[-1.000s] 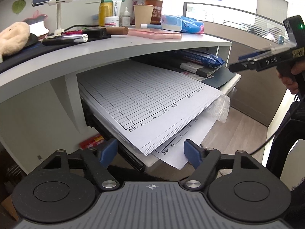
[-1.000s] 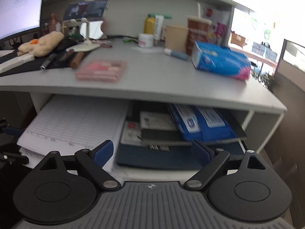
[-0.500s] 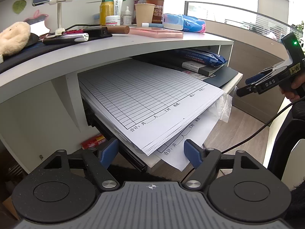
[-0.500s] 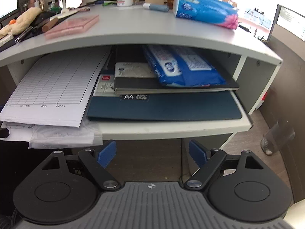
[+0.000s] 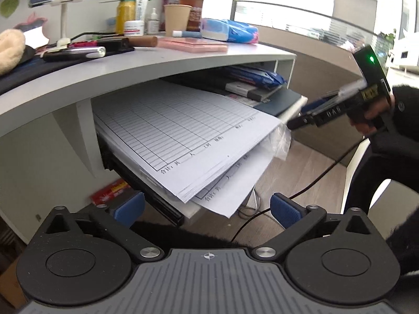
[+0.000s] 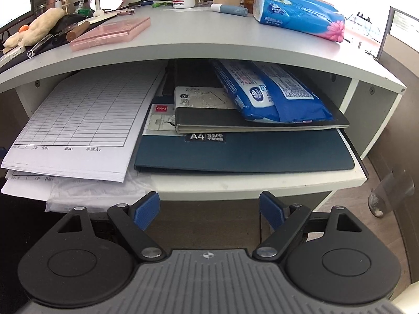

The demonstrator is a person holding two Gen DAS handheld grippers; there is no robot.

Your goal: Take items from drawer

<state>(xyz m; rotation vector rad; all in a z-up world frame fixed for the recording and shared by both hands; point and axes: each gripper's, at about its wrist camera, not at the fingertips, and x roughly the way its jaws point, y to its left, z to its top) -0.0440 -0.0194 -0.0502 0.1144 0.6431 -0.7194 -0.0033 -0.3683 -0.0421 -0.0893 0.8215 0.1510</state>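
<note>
The pull-out drawer (image 6: 262, 183) under the desk (image 6: 209, 41) stands open. At its left lies a stack of printed forms (image 6: 78, 120), overhanging the front edge. Beside it a dark blue A4 folder (image 6: 248, 151) carries a black notebook (image 6: 262, 123), with two blue wipe packs (image 6: 272, 94) on top. The left gripper (image 5: 207, 206) hangs wide open just before the forms, holding nothing. The right gripper (image 6: 209, 209) hovers wide open below the drawer front, empty too.
</note>
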